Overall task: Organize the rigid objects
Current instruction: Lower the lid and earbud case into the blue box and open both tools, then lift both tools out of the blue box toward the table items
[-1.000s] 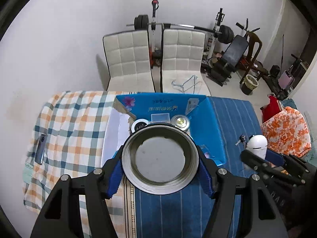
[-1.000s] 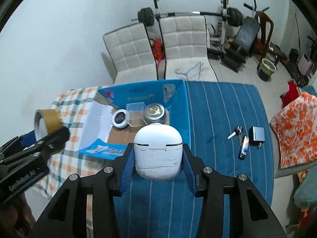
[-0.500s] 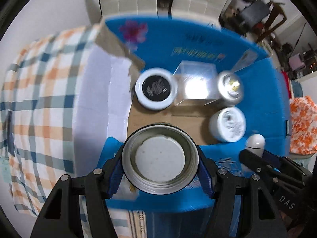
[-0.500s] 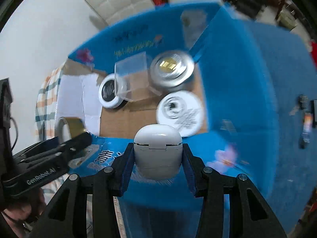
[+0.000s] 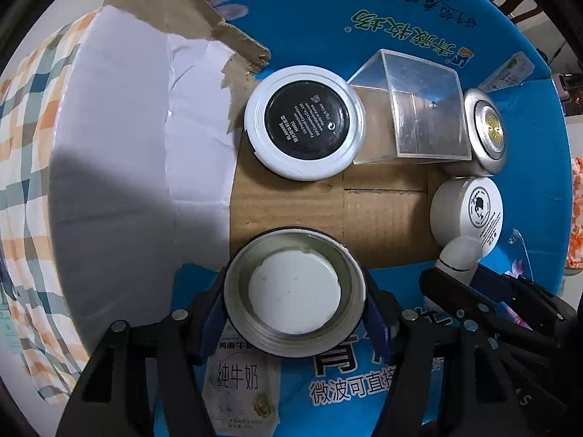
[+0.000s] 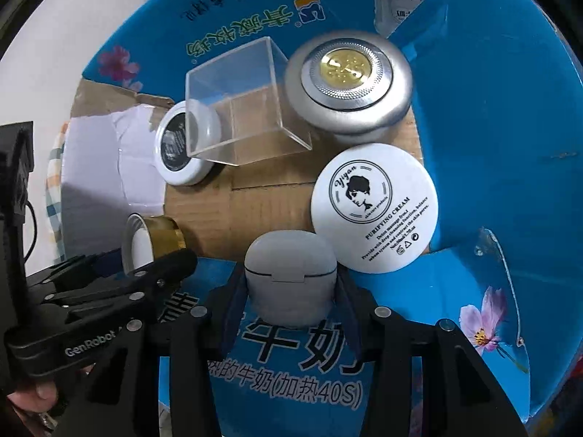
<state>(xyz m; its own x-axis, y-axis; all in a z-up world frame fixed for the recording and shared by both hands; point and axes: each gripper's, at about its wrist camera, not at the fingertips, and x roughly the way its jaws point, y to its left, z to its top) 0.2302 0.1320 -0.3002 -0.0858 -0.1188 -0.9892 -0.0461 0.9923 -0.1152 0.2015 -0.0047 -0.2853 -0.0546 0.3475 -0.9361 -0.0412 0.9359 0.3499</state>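
My left gripper (image 5: 294, 304) is shut on a round metal tin with a white inner disc (image 5: 294, 291), held over the near edge of the blue cardboard box (image 5: 419, 11). My right gripper (image 6: 289, 284) is shut on a white earbud case (image 6: 289, 276), also at the box's near edge; the same case shows in the left wrist view (image 5: 457, 255). In the right wrist view the tin (image 6: 153, 242) shows a gold side. Inside the box lie a black-and-white jar (image 5: 304, 127), a clear plastic cube (image 5: 419, 109), a silver round case (image 6: 348, 82) and a white cream jar (image 6: 373, 207).
The box's brown floor (image 5: 309, 200) is bare between the jars and the near wall. A white torn flap (image 5: 127, 145) spreads to the left over a checked cloth (image 5: 22, 127). A printed blue flap (image 6: 291, 382) lies under both grippers. A hand (image 6: 32, 400) holds the left gripper.
Both grippers have come down and tilted toward the box, from a view of the room and chairs to a close look into it. Each keeps hold of its object.
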